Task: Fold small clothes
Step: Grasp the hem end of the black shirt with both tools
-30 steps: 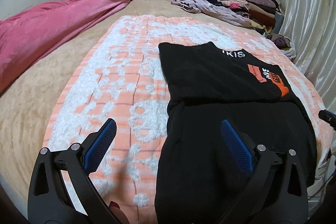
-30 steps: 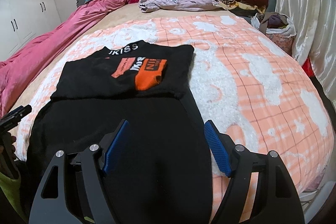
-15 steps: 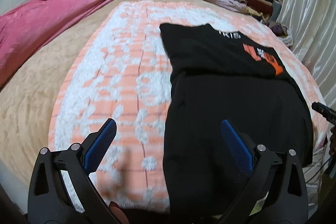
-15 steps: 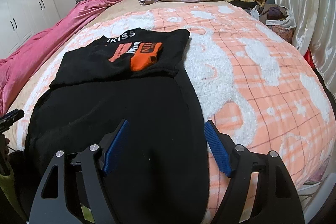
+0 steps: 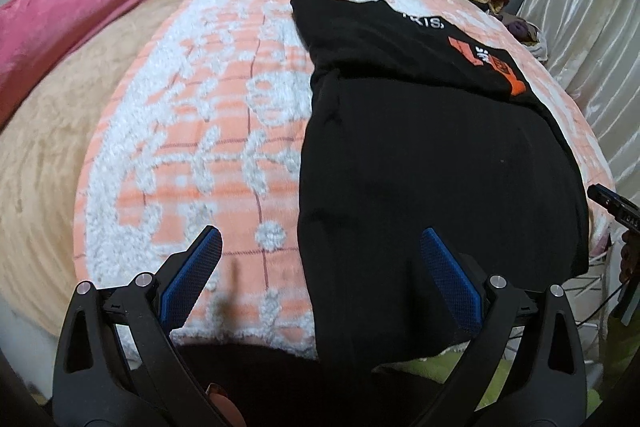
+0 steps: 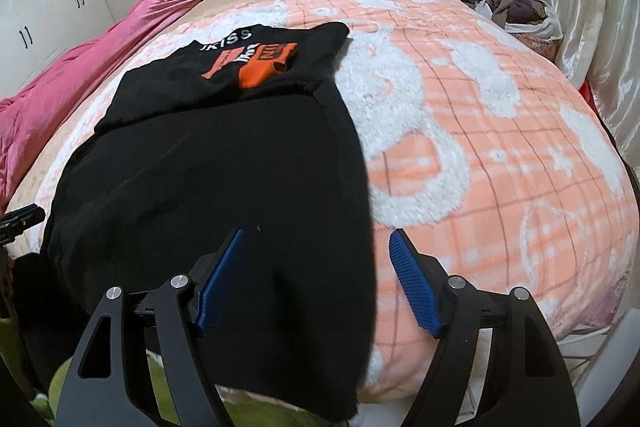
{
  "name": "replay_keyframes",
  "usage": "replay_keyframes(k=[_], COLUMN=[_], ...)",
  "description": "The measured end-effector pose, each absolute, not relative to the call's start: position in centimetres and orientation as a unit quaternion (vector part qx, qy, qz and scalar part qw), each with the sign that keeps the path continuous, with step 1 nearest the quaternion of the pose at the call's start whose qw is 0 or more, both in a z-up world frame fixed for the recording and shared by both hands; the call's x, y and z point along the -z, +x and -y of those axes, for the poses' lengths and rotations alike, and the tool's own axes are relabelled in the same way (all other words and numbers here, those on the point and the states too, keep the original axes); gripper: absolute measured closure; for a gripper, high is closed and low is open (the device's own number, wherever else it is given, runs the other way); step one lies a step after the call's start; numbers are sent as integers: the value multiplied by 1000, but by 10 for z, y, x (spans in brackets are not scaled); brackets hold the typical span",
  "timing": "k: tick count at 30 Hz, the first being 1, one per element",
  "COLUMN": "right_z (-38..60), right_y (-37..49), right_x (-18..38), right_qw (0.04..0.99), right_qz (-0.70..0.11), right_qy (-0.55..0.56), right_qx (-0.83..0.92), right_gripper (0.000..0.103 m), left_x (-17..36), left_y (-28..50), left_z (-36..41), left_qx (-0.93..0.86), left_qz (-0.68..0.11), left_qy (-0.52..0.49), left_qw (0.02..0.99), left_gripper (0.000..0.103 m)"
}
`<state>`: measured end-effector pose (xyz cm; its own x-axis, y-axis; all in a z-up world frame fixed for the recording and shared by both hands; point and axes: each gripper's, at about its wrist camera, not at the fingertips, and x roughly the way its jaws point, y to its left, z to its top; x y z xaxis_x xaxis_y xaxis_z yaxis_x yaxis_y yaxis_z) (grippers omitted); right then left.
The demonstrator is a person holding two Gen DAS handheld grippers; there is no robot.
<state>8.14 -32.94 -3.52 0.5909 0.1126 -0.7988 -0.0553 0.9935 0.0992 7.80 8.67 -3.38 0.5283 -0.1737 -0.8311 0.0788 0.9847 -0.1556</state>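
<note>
Above the bed's near edge, left tool [image 5: 320, 263] and right tool [image 6: 316, 267] tilt downward, jaws wide, empty; black garment [image 5: 432, 155] runs lengthwise away from both, hem nearest.

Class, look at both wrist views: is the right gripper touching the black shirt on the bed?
Cannot tell. In the right wrist view the right gripper is open over the black shirt's near edge, but no gap or contact shows plainly.
</note>
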Motion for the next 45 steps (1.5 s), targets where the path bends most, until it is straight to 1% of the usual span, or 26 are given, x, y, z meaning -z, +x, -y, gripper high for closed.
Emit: replay_keyframes(k=[9,15,18,19,20,21,22,23,24,25,26,28,29,31,32,33,35,37,38,39,40,41,42,43,45], right_z=[340,334,333,333,333,334,334,334,333,332,332,334,336,338,339,338,338,339,339,339,339,339,340,342,344], right_y=[57,48,48,48,48,48,48,47,46,45,44,44,44,45,45,44,44,44,44,44,44,43,44,43,43], right_x=[48,68,75,76,76,75,75,73,71,69,67,66,68,72,72,73,73,76,76,76,76,74,73,72,67], right_qw=[879,867,864,864,864,864,864,863,863,862,862,862,860,858,858,857,857,856,856,856,857,858,859,858,858], right_qz=[-472,-493,-498,-497,-496,-496,-496,-496,-495,-494,-493,-491,-492,-496,-496,-496,-497,-498,-497,-497,-495,-492,-490,-488,-483], right_qy=[38,42,48,50,52,54,56,59,60,60,63,73,79,83,83,81,78,82,83,83,83,85,88,95,106], right_qx=[-50,-59,-60,-60,-61,-62,-68,-79,-84,-94,-100,-106,-108,-106,-109,-110,-112,-112,-113,-113,-113,-117,-122,-129,-138], right_gripper=[30,30,32,37,45,51,65,74,78,84,87,87,87,87,85,85,80,80,79,81,84,89,91,93,94], left_x=[44,48,51,51,51,52,52,52,52,53,53,54,55,57,58,58,60,60,61,61,60,60,59,57,54], left_y=[78,77,77,77,76,76,76,76,75,75,75,74,73,72,71,71,71,70,70,69,68,68,67,66,65], left_z=[-82,-77,-75,-75,-74,-74,-74,-74,-74,-74,-74,-73,-73,-71,-70,-69,-68,-67,-66,-66,-66,-67,-67,-67,-68], left_qx=[81,88,91,93,94,95,95,96,96,97,99,107,112,116,115,115,115,118,118,115,114,114,115,118,122], left_qz=[-502,-511,-516,-517,-517,-517,-517,-517,-518,-519,-520,-522,-523,-525,-526,-528,-531,-532,-531,-530,-529,-527,-525,-521,-515], left_qy=[-57,-52,-49,-49,-49,-49,-50,-50,-51,-52,-53,-58,-60,-60,-59,-58,-57,-56,-56,-55,-56,-57,-59,-61,-65], left_qw=[859,853,850,850,850,849,849,849,849,848,847,844,843,841,840,839,838,837,837,838,839,840,841,843,846], left_gripper=[10,10,10,10,10,10,10,10,10,10,10,13,15,26,30,37,42,53,56,65,74,79,88,92,95])
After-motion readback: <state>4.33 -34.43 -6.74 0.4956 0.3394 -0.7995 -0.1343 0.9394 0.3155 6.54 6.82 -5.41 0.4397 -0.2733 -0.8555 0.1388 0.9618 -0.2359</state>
